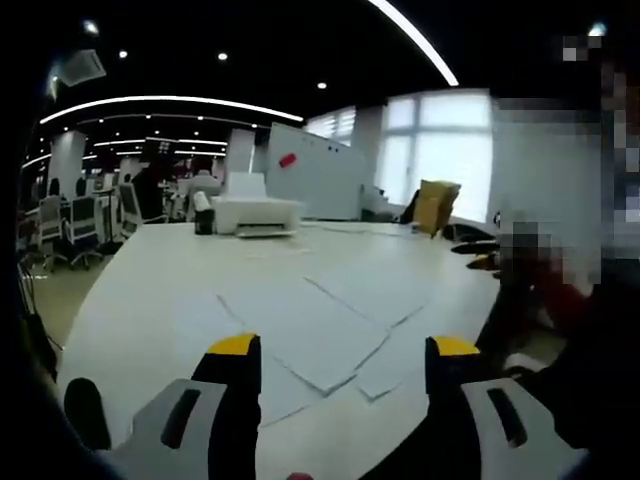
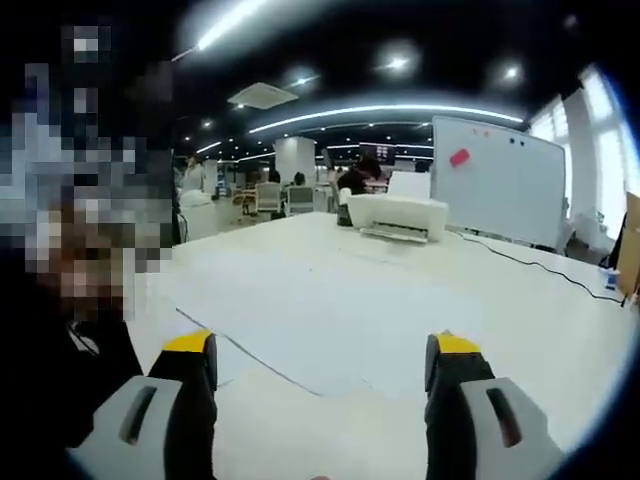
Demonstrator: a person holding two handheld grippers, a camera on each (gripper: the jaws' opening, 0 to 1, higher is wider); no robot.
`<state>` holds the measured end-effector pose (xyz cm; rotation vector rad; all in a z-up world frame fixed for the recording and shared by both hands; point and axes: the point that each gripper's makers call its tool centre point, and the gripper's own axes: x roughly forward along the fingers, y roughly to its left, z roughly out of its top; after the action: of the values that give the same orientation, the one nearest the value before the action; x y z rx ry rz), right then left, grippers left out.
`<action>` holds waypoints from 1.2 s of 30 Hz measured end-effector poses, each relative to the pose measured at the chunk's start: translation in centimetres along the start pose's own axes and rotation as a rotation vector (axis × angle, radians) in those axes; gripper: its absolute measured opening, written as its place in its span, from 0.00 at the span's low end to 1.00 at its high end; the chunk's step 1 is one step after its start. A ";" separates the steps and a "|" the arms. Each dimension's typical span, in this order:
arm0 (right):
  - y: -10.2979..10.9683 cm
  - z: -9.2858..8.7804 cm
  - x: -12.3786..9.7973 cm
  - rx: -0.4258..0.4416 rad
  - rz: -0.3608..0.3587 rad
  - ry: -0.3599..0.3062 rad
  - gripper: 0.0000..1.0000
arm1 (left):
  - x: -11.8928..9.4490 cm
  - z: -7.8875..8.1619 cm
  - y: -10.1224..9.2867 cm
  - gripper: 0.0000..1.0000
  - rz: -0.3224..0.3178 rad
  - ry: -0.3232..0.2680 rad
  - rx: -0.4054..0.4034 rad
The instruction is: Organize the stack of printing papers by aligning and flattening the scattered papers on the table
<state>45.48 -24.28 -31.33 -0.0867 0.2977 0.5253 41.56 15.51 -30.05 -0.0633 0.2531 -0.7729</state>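
Several white printing papers (image 1: 330,320) lie scattered and overlapping on the white table (image 1: 150,290), fanned at different angles. My left gripper (image 1: 345,355) hovers above their near edge, jaws wide apart with nothing between them. In the right gripper view the same papers (image 2: 300,310) spread flat ahead, one corner pointing toward me. My right gripper (image 2: 325,355) is open too and holds nothing, above the near edge of the sheets.
A white printer (image 1: 255,213) (image 2: 400,215) stands at the far end of the table, with a whiteboard (image 2: 495,180) behind it. A yellow-brown box (image 1: 436,205) sits at the far right. A person in dark clothes (image 1: 560,330) stands close beside the table. Office chairs (image 1: 75,225) stand to the left.
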 end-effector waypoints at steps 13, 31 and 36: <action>-0.2 0.6 2.2 -0.018 0.012 0.026 0.81 | -0.1 -0.1 0.3 0.70 0.000 -0.001 -0.005; -2.0 1.1 4.1 0.012 -0.004 0.037 0.79 | 0.3 0.0 0.0 0.70 -0.007 0.000 -0.006; -2.0 1.5 4.9 -0.001 0.003 0.038 0.79 | 0.4 -0.1 0.0 0.70 -0.005 0.004 -0.007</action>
<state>50.90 -23.36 -31.32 -0.0976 0.3351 0.5277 41.81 15.23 -30.26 -0.0695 0.2597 -0.7772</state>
